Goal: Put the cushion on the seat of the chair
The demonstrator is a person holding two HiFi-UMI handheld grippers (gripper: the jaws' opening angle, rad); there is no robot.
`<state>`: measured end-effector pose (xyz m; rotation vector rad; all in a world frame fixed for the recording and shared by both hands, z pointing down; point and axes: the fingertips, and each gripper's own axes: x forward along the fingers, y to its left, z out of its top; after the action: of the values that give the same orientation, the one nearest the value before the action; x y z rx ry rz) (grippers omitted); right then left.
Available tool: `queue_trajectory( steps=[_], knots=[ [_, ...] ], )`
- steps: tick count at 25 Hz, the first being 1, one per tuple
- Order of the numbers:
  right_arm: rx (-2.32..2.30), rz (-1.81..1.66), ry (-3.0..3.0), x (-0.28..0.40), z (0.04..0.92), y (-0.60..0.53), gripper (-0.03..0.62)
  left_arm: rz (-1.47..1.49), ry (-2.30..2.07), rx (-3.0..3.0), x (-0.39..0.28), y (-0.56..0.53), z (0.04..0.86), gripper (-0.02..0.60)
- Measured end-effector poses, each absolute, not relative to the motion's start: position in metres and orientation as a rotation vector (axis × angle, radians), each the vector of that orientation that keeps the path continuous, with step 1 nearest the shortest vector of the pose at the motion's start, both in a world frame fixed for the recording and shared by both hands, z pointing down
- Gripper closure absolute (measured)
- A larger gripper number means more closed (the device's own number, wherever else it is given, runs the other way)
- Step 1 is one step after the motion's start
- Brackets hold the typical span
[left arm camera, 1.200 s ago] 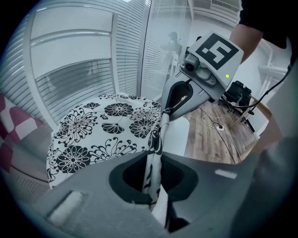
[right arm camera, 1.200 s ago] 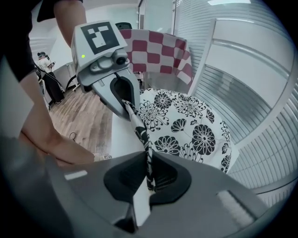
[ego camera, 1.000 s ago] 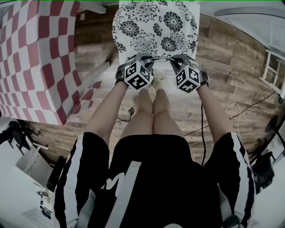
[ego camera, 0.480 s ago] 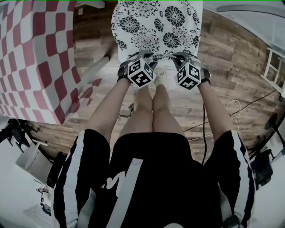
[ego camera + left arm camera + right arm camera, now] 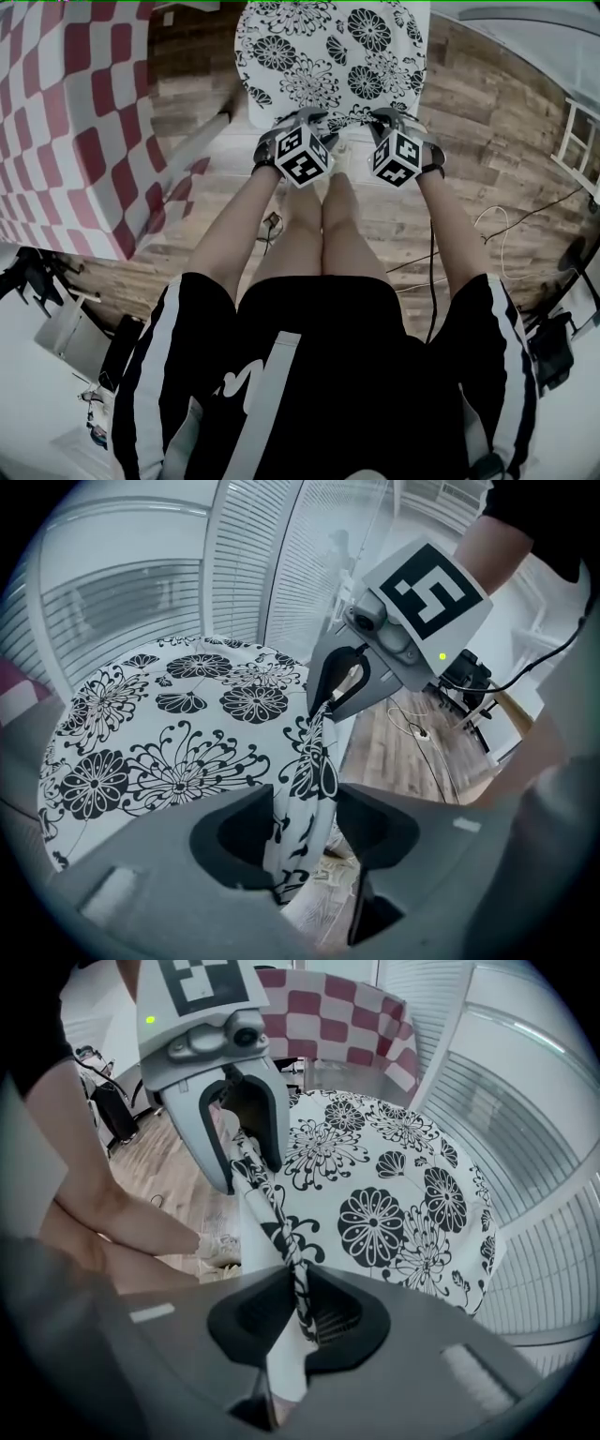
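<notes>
The round white cushion with black flowers [image 5: 328, 56] lies flat in front of my knees and hides whatever is under it. My left gripper [image 5: 302, 120] and right gripper [image 5: 386, 118] are at its near edge. In the left gripper view the jaws [image 5: 305, 829] have just been opening. The cushion's edge [image 5: 298, 803] still hangs between them, with a gap on the right side. In the right gripper view the jaws [image 5: 300, 1312] are shut on the folded cushion edge [image 5: 272, 1208]. Each gripper shows in the other's view: the right gripper [image 5: 342, 682] and the left gripper [image 5: 246, 1162].
A red-and-white checked tablecloth [image 5: 66, 122] hangs close on the left, with a pale leg [image 5: 197, 145] beside it. My bare legs [image 5: 319, 234] stand right behind the grippers. A cable [image 5: 497, 225] lies on the wooden floor at the right. White slatted shutters [image 5: 141, 592] are beyond the cushion.
Both grippers and the cushion have shifted a little away from me and downward. The left gripper's marker cube has tilted slightly.
</notes>
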<state>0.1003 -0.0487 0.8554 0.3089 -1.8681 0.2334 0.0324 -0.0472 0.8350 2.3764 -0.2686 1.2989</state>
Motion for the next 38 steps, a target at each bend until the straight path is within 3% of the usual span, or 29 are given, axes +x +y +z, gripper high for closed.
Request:
queue_trajectory(
  steps=[6, 12, 19, 38],
  knots=[
    [0.314, 0.252, -1.864, 0.098, 0.857, -0.043, 0.513, 1.27, -0.264, 2.345, 0.03, -0.04, 0.836, 0.324],
    [0.272, 0.271, -1.865, 0.092, 0.855, -0.032, 0.407, 1.27, -0.253, 2.346, 0.025, -0.034, 0.833, 0.31],
    [0.34, 0.343, -1.893, 0.093, 0.843, -0.034, 0.336, 1.261, -0.287, 2.319, 0.021, -0.031, 0.826, 0.31],
    [0.547, 0.555, -1.981, 0.084, 0.784, -0.033, 0.322, 1.179, -0.427, 2.289, -0.004, -0.036, 0.785, 0.31]
  ],
)
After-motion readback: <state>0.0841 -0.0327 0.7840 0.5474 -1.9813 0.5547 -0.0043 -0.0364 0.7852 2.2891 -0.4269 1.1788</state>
